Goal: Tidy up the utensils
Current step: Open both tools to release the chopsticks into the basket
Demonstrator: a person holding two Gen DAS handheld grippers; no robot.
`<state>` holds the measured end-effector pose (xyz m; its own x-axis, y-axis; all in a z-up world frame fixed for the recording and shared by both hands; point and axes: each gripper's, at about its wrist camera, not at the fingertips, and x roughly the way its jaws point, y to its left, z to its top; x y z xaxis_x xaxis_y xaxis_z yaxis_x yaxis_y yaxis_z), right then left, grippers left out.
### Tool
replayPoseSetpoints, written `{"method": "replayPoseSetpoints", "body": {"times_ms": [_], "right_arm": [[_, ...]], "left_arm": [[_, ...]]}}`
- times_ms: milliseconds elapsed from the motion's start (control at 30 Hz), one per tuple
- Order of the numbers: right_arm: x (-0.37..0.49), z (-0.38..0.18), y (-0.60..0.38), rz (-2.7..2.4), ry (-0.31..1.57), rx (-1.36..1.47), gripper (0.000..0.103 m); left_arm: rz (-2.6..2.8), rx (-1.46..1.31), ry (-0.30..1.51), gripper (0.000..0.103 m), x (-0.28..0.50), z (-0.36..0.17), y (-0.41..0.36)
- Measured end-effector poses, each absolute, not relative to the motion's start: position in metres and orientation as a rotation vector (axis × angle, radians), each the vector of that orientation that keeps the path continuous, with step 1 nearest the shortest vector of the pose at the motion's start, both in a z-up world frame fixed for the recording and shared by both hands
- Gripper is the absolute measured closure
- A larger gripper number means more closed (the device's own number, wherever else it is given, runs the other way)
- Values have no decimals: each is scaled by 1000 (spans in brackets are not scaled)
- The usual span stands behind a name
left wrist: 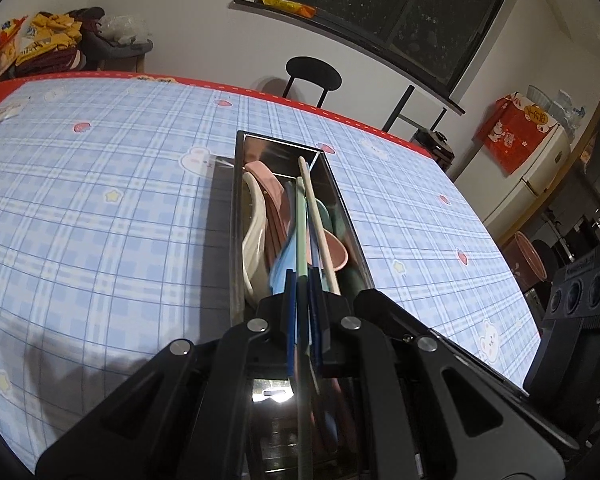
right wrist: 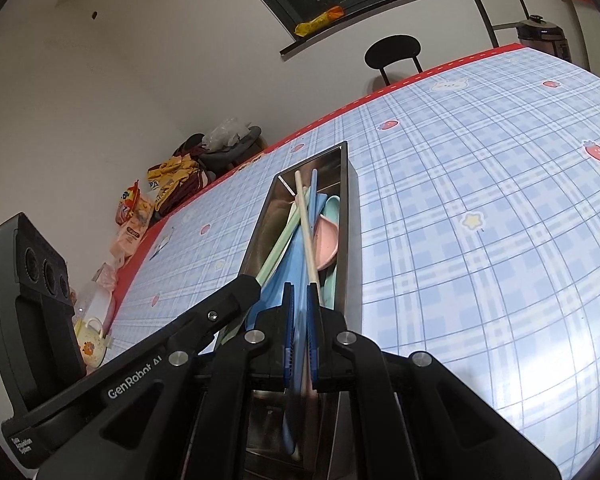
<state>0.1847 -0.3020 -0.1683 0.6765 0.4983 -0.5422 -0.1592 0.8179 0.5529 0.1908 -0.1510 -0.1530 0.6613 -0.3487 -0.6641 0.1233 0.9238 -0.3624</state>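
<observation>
The left gripper [left wrist: 300, 280] is seen nearest, its fingers [left wrist: 289, 312] nearly closed around a green chopstick [left wrist: 301, 236]; the right gripper [right wrist: 299, 294] fingers [right wrist: 288, 320] are nearly closed around a blue chopstick [right wrist: 300, 264]. Pastel spoons and chopsticks are piled in a steel tray [left wrist: 342, 208] on the table [left wrist: 100, 200], which is covered in blue plaid. A black chair [left wrist: 313, 76] and dark window [left wrist: 380, 0] are seen behind.

Home dining/kitchen area. Tabletop [left wrist: 100, 184] has a blue plaid oilcloth with bunny and strawberry prints, red border. Black chair [left wrist: 313, 76] against a white wall, dark window [left wrist: 392, 8] with a snack packet [left wrist: 288, 5] on the sill. White fridge [left wrist: 540, 176] with a red box [left wrist: 516, 132] on top. Clothes pile [left wrist: 60, 40] on a stool, rice cooker [right wrist: 544, 36] beside the tabletop.
</observation>
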Motion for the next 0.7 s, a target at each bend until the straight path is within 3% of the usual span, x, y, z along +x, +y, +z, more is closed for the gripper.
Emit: {"method": "replayPoseSetpoints", "body": {"times_ms": [700], "right_arm": [[171, -149, -329, 274, 628, 486, 94]], "left_arm": [[-319, -299, 878, 92, 211, -159, -160]]}}
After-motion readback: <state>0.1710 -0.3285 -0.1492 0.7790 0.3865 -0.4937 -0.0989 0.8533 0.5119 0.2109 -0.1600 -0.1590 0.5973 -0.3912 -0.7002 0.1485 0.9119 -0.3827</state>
